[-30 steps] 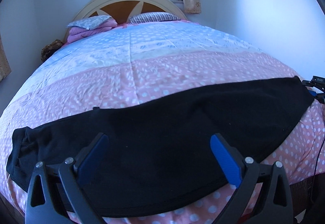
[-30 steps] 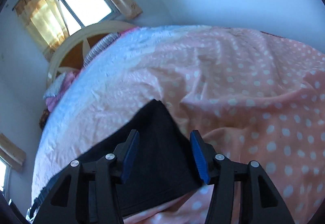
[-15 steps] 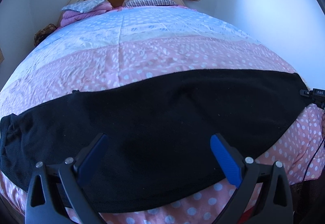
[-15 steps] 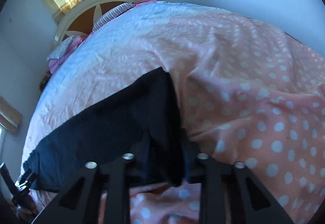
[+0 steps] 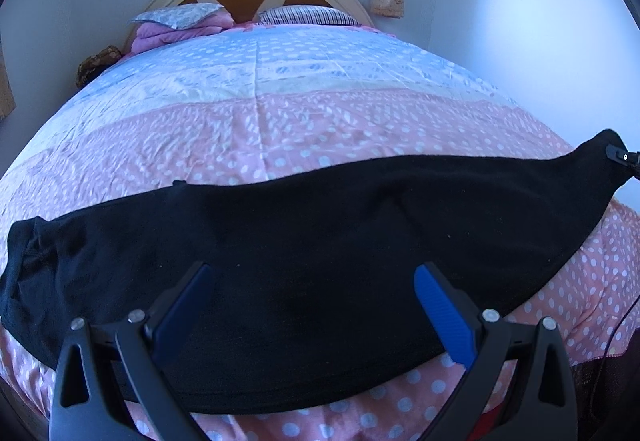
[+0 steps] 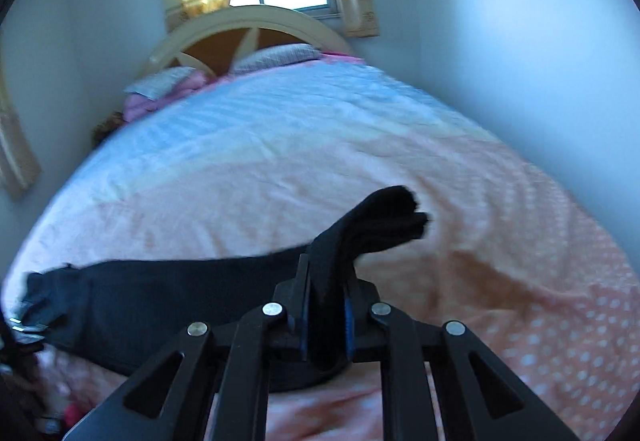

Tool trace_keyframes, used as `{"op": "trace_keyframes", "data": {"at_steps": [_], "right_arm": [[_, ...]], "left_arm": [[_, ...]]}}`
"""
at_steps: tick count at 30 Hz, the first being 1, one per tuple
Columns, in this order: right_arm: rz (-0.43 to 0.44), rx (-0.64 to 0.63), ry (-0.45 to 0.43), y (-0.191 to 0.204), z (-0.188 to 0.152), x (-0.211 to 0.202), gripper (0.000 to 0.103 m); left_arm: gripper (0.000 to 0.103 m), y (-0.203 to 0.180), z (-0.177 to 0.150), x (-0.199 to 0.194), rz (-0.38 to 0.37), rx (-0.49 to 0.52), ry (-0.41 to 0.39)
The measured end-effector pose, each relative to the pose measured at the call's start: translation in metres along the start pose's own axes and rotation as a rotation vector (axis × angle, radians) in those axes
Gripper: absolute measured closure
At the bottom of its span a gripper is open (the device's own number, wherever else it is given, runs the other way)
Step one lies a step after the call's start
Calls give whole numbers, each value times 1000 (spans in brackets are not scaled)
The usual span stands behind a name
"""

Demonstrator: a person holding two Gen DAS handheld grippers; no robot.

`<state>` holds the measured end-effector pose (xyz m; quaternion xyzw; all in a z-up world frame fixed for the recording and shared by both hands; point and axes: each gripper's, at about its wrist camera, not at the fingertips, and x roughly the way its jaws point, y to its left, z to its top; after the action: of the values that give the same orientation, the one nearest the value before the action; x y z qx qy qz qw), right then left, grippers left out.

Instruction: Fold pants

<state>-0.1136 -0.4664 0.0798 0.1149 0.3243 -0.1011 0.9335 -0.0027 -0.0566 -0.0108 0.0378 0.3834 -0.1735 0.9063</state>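
Pink dotted bedding covers the bed (image 5: 304, 129) ahead of us. Black pants (image 5: 320, 241) stretch across its near edge, under our left hand-held gripper (image 5: 312, 305), whose jaws stand wide apart over the cloth, gripping nothing. Our right hand-held gripper (image 6: 325, 315) has just been closing and now pinches one end of the pants, lifted off the bedding.

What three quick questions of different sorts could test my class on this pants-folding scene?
1. True or false: the right gripper is shut on the pants.
2. The left gripper is: A open above the pants; B clamping the quilt; C holding a pillow.
3. Fill in: the gripped end of the pants is ___ off the bed.

Key: 1 true; 2 A; 3 lifted.
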Motion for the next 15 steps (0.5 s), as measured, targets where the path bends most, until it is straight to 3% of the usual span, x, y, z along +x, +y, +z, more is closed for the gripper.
{"op": "trace_keyframes", "data": {"at_steps": [3,11,15], "right_arm": [[128,-20,20,42,2,-3,90],[399,-241,104,211,-22,20,90],[413,-335,166,269,-60,50,90]], "left_arm": [[0,7,-2,-1,-9,-22,-5],[0,43,-10,-9,2,-76,-23],[0,65,-15,-13,18,-114,-29]]}}
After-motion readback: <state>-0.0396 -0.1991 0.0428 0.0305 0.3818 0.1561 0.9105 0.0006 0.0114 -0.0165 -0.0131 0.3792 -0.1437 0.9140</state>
